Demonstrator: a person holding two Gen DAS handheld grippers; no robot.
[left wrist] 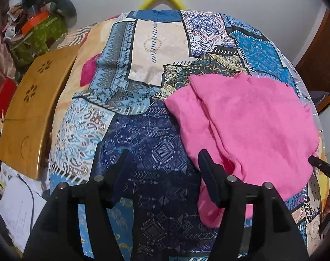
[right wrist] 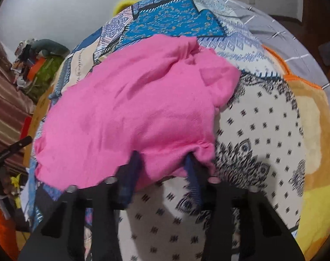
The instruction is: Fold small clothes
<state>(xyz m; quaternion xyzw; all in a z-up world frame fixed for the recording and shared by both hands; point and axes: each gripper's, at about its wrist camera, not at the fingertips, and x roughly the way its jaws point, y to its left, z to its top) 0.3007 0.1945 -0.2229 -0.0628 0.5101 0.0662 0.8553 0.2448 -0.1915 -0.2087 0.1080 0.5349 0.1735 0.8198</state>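
1. A soft, rumpled pink garment (left wrist: 247, 126) of fuzzy knit lies on a bed under a glossy patchwork-print bedspread (left wrist: 143, 134), partly doubled over itself.
2. Beside the bed stands a curved wooden board (left wrist: 28, 119) with flower-shaped cutouts; a green patterned bag (left wrist: 41, 37) beyond it is heaped with clutter.
3. The left gripper (left wrist: 165, 163) tilts steeply down, released, its jaws apart and empty at the garment's edge.
4. The right gripper (right wrist: 162, 163) angles down, its jaws narrowed around the garment's near hem; whether the pads pinch it I cannot tell.

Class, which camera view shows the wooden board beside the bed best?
The left wrist view: the wooden board shows nearly whole, with its flower-shaped cut-outs. The right wrist view shows only a small tan sliver beside the pink garment.
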